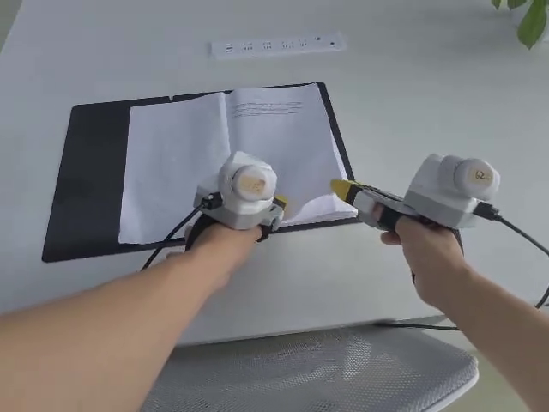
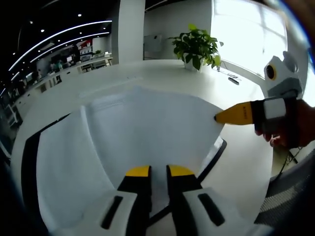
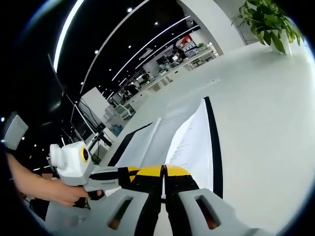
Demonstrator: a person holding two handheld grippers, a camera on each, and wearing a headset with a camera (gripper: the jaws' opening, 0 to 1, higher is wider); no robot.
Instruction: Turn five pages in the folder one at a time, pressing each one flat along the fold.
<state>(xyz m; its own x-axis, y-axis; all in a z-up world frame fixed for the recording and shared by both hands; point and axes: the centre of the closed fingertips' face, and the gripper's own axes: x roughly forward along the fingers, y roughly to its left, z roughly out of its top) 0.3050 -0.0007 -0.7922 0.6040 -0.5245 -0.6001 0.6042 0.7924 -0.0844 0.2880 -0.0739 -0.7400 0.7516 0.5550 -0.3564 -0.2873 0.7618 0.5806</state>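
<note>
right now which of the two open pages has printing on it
The right-hand page in the head view: faint printed lines cross its top, while the left-hand page looks blank.

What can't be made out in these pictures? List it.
Print on the right page: too small, head view.
Left claw: whether it pinches a page, unclear in the left gripper view; the gripper's own body covers it in the head view.
Plant: cut off by the head view's top edge.

Power strip (image 1: 277, 45) behind folder (image 1: 94, 172), on table (image 1: 429, 103)
</note>
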